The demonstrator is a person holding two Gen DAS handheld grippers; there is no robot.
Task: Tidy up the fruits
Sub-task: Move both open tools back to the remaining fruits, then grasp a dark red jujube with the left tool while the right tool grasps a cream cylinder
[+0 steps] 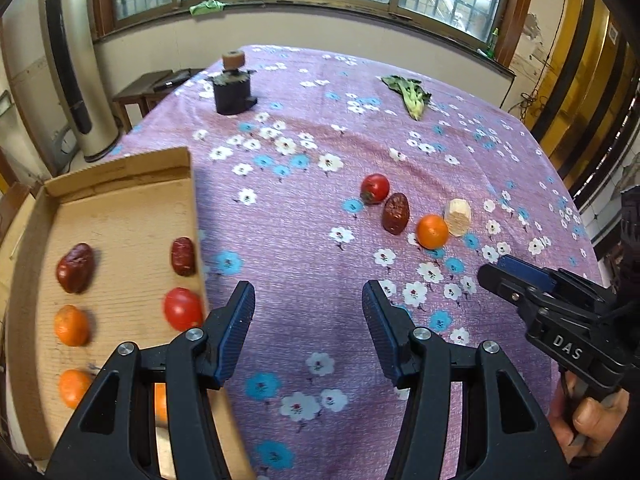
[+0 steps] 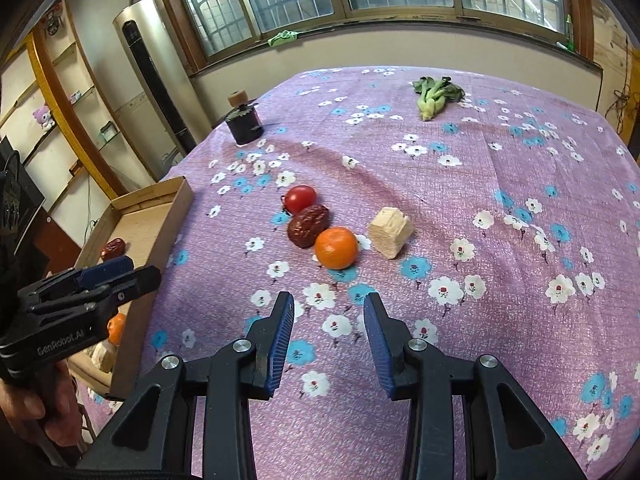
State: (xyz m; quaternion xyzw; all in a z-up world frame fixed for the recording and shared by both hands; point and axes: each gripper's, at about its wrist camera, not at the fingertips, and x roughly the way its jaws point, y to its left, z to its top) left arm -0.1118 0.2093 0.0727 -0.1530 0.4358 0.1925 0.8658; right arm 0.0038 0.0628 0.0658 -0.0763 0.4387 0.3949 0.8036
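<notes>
On the purple flowered tablecloth, near the middle of the table, four things lie in a short row: a tomato, a dried red date touching it, an orange touching the date, and a pale wooden block just beside the orange. Along the table's left edge sits a shallow cardboard box. It holds two more dates, a second tomato against its right wall, and several oranges toward its near end.

Both tongs hover over bare cloth on the near side of the row. The left gripper has its jaws well apart with nothing between them, just right of the box wall. The right gripper has its jaws narrower but still apart and empty, pointing at the orange.

Toward the far left corner stands a dark cylindrical holder, and near the far right corner lies a leafy green vegetable.
</notes>
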